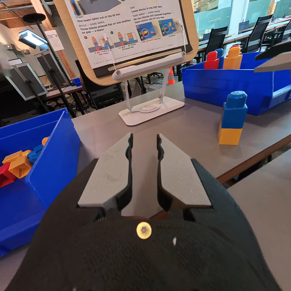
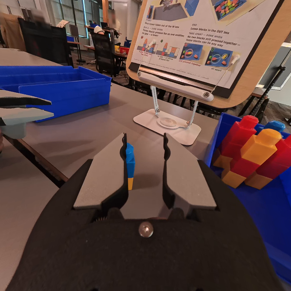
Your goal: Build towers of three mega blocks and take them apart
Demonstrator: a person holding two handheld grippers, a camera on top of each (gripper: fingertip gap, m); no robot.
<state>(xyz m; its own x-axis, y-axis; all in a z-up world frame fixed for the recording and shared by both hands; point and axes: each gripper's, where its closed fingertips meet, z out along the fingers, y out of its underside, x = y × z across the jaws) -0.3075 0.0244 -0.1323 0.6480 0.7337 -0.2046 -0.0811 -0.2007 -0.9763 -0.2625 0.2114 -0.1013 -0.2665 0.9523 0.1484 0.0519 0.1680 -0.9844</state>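
Here, both grippers' fingers parted, empty; blue-yellow tower (image 1: 233,119) near table edge (image 1: 252,160).

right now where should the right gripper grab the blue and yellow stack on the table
Grip the blue block by its flat side walls, coming in level from the table's near edge. The stack stands upright and alone; the round stud on top would slip. The right gripper is open and nearly lined up.

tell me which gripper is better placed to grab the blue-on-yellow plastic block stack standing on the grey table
Probably the right gripper: its open fingers point almost straight at the blue-on-yellow block stack. The left gripper, also open, faces the white document stand, with the stack off to its right.
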